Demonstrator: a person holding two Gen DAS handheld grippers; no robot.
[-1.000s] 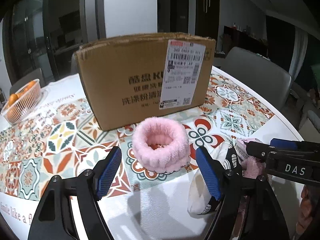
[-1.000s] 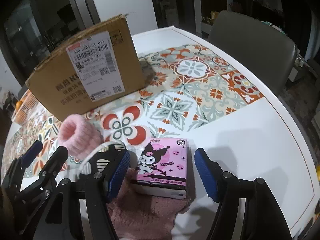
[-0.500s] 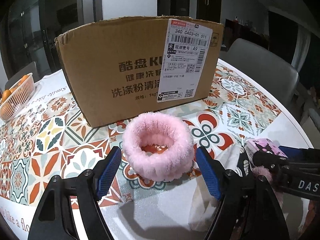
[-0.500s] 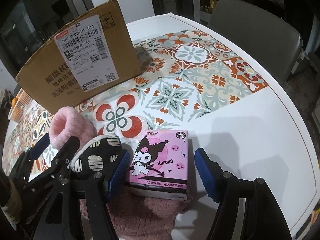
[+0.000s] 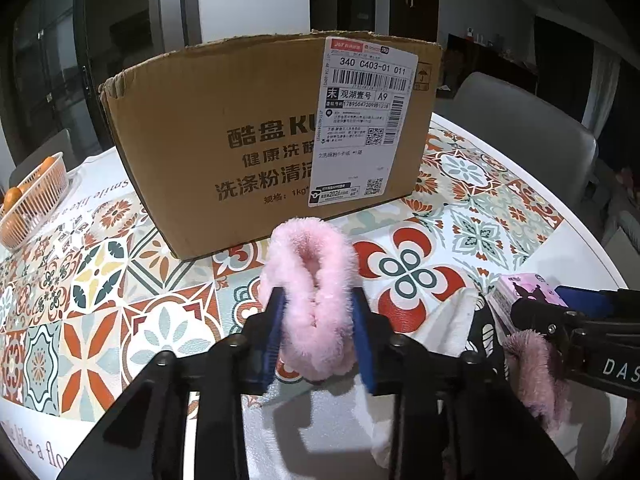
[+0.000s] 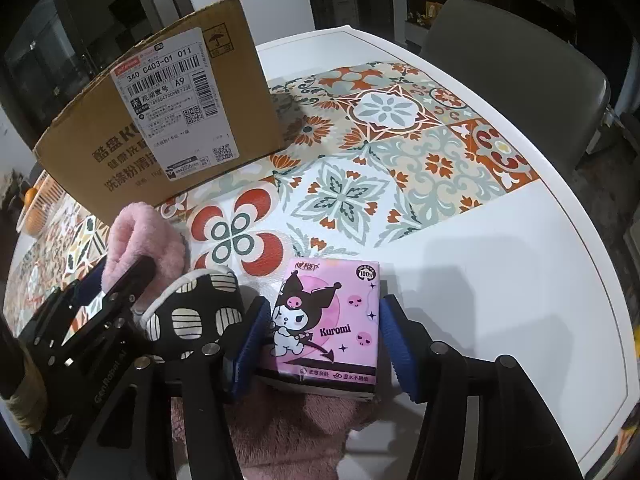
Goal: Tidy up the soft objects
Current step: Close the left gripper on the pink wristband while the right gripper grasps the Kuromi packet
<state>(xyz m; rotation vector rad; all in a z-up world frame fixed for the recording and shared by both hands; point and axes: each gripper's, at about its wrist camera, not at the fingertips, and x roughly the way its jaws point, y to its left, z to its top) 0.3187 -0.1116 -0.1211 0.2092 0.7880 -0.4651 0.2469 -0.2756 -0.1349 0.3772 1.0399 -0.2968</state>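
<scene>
A pink fluffy band [image 5: 308, 256] sits on the patterned tablecloth in front of a cardboard box [image 5: 240, 140]. My left gripper [image 5: 318, 312] is closing on it, and its blue pads squeeze the ring into a narrow fold. In the right wrist view the same band [image 6: 136, 236] shows at the left with the left gripper [image 6: 114, 276] around it. My right gripper [image 6: 324, 332] is closing on a pink Kuromi tissue pack [image 6: 332, 300], with its pads against both sides. The pack lies on a pink fuzzy cloth [image 6: 288, 420]. A black-and-white patterned soft item [image 6: 196, 312] lies between the two grippers.
The open-topped box [image 6: 160, 120] stands behind both grippers. A basket of oranges [image 5: 32, 200] is at the far left. A grey chair [image 6: 520, 68] stands beyond the round table's white edge [image 6: 580, 240] on the right.
The left jaws have closed in on the pink band and flattened its open ring. The right jaws have narrowed until they meet the tissue pack's sides.
</scene>
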